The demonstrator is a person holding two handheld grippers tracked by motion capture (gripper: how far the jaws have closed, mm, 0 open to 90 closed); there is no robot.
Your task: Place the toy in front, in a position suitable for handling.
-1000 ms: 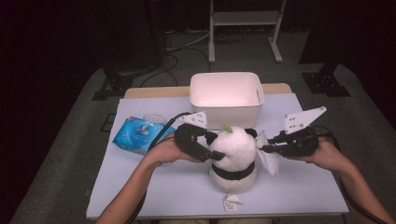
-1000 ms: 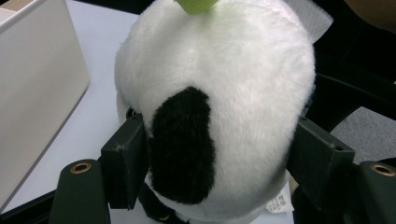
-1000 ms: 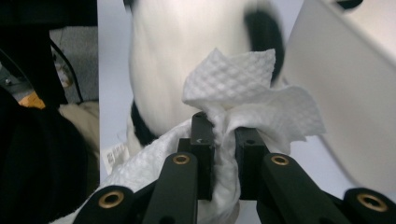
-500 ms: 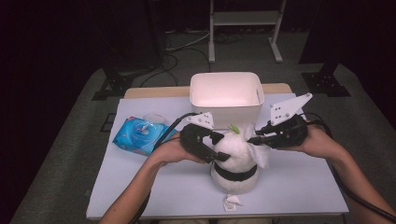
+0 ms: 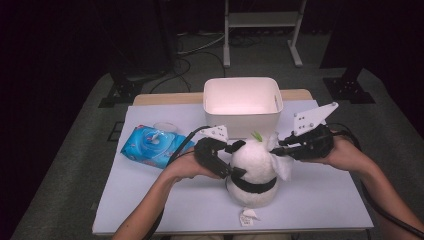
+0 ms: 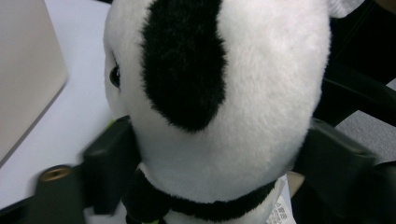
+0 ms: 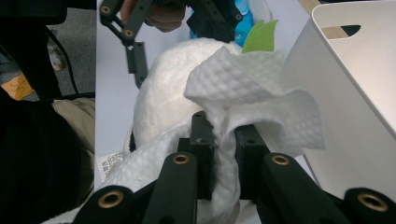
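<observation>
1. The panda toy (image 5: 252, 172) stands on the table (image 5: 320, 200) just in front of the white bin (image 5: 242, 102), with the left gripper (image 5: 231, 159) around its head; in the left gripper view the jaws stand on either side of the white head and have just been opening, and whether the pads still press the plush I cannot tell. If that hold goes slack, the toy could tip or slide once it gets wiped

2. The right gripper (image 5: 276, 148) has its jaws pinched nearly shut on a bunched white wipe (image 7: 252, 102), held against the top of the toy's head beside the green leaf (image 7: 259, 36). The pinch takes only a fold, so a hard drag over the fur could pull the wipe free

3. The bin wall is just beside the right gripper, so a wide stroke could knock it

4. The loose end of the wipe might snag on the leaf

5. The wipe pack (image 5: 152, 145) lies well off to the left, a long reach if a fresh sheet is needed
</observation>
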